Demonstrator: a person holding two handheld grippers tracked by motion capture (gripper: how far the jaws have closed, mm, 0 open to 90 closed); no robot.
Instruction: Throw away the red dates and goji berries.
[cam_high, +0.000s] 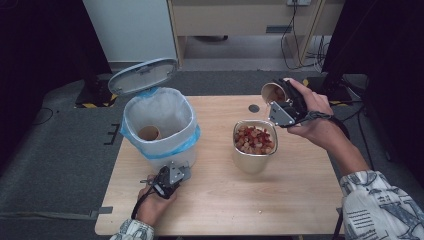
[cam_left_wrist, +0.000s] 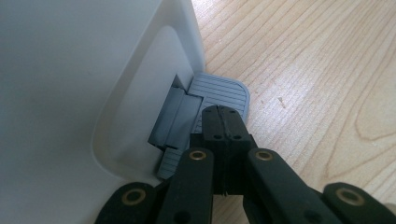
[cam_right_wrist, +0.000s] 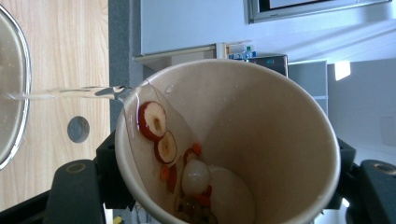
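A white pedal bin (cam_high: 159, 120) with a blue liner stands on the wooden table (cam_high: 300, 190), its grey lid (cam_high: 143, 76) raised. A paper cup (cam_high: 149, 132) lies inside it. My left gripper (cam_high: 176, 174) is shut, and its tips (cam_left_wrist: 224, 114) rest on the grey pedal (cam_left_wrist: 224, 88) at the bin's foot (cam_left_wrist: 70, 70). My right gripper (cam_high: 286, 102) is shut on another paper cup (cam_high: 274, 92), tilted over a metal container (cam_high: 252, 162) of red fruit pieces. Inside the tilted cup (cam_right_wrist: 271, 116) are fruit slices (cam_right_wrist: 152, 120), and a thin stream of liquid (cam_right_wrist: 74, 92) runs from its lip towards the container's rim (cam_right_wrist: 25, 70).
A round cable hole (cam_high: 254, 108) sits in the table behind the container. Beyond the table's far edge are grey carpet, a cabinet and loose cables (cam_high: 295, 50). Dark stands flank both sides.
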